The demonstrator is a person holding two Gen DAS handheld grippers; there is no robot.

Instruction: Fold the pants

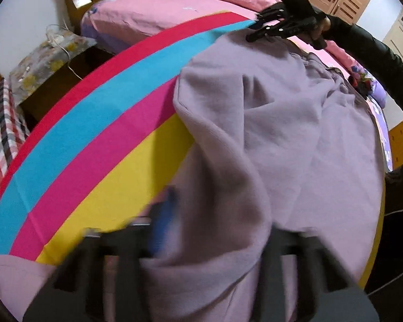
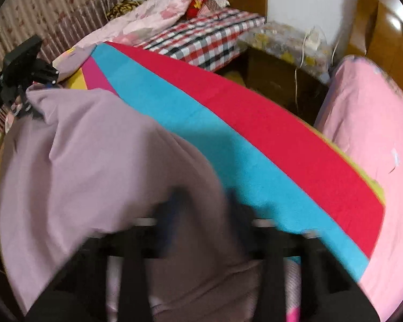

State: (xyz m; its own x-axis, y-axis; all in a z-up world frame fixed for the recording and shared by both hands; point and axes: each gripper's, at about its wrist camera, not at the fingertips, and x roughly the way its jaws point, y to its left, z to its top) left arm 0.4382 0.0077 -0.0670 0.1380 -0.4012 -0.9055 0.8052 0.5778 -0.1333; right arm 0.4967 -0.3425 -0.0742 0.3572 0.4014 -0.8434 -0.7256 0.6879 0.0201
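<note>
The soft lilac fleece pants (image 1: 268, 123) lie crumpled on the striped red, blue, pink and yellow surface (image 1: 99, 123), stretched between both hands: left gripper (image 1: 209, 230) and right gripper (image 2: 201, 209) jaws each pinch cloth at opposite ends.

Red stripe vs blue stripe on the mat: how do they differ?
The red stripe runs along the mat's outer edge, next to the gap by the pink bed; the blue stripe lies one band inward. The red stripe is bare in both views; the blue stripe is partly covered by the pants in the right wrist view. Both are flat, plain bands running side by side.
</note>
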